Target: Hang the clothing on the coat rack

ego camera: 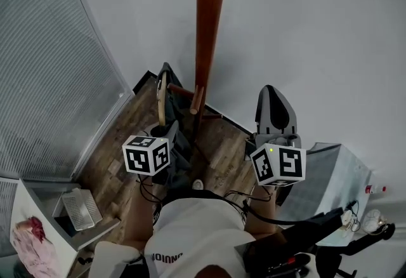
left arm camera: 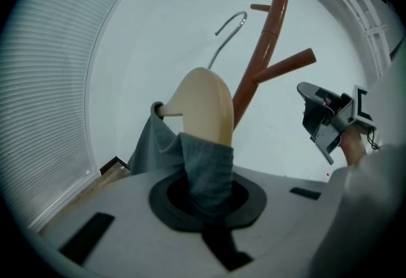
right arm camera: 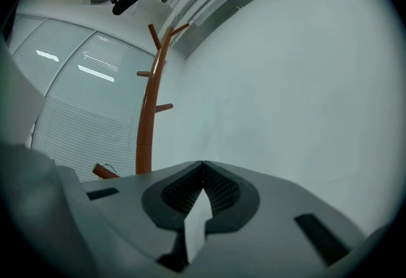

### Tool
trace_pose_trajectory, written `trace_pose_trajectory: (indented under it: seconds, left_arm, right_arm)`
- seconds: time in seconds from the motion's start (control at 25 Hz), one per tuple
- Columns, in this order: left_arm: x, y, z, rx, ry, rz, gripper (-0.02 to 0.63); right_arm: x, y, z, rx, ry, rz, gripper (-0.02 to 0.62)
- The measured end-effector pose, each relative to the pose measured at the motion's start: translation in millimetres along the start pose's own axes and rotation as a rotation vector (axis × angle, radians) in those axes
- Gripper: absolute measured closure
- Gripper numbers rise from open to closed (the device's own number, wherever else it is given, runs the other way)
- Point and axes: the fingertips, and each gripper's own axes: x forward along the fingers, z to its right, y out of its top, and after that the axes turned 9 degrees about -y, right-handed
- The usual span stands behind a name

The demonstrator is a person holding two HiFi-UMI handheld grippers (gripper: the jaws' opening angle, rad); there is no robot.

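The coat rack (ego camera: 209, 23) is cut off at the top in my head view, and my left gripper (left arm camera: 206, 197) hides most of the grey garment (left arm camera: 204, 165). That gripper is clamped on the cloth over a wooden hanger (left arm camera: 203, 102), tilted up just left of the rack. My right gripper (right arm camera: 202, 165) points up right of it, jaws together on nothing.

**Both tools held out in front of the body, the left one gripping, the right one empty.**

The left tool (left arm camera: 204, 195) has its jaws closed on a fold of the grey clothing (left arm camera: 152, 143), and the cloth fills the gap between them. The right tool (ego camera: 271, 96) is near it but apart and points away from the person. Its jaws meet at the tips with nothing between them. The left forearm (ego camera: 144, 204) and the right forearm (ego camera: 261, 210) both reach forward from the torso.
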Motion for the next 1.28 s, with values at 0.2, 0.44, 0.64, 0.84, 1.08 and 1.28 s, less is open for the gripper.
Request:
trace_pose_trajectory:
  seconds: [0.2,0.44,0.64,0.84,1.08,1.28]
  left_arm:
    - [4.4,-10.4,-10.7,0.002,0.004,-0.042,0.583]
    - [13.9,-19.8,-16.4,0.021,0.004,-0.093,0.584]
    - [14.9,-28.9,-24.0,0.043,0.014,-0.126,0.584]
    - [18.2,-36.8,-29.1,0.083,0.036,-0.166,0.586]
    - [23.9,-43.5,-29.0,0.077,0.024,-0.184,0.586]
    - [27.4,-47.7,-30.3,0.068,0.016,-0.199,0.586]
  right_arm:
    - [0.2,-1.5,-3.5,0.011,-0.023,0.000,0.575]
    - [-3.3,-4.5,-1.5,0.007,-0.049,-0.002,0.575]
    - [-6.5,-4.0,-5.8,-0.002,-0.060,0.001,0.575]
    - [-8.3,-5.4,-5.7,-0.005,-0.071,-0.005,0.575]
    - [-8.8,-9.2,-5.3,-0.013,-0.087,-0.024,0.575]
    - [-9.3,-9.6,-6.3,-0.021,-0.084,-0.023,0.575]
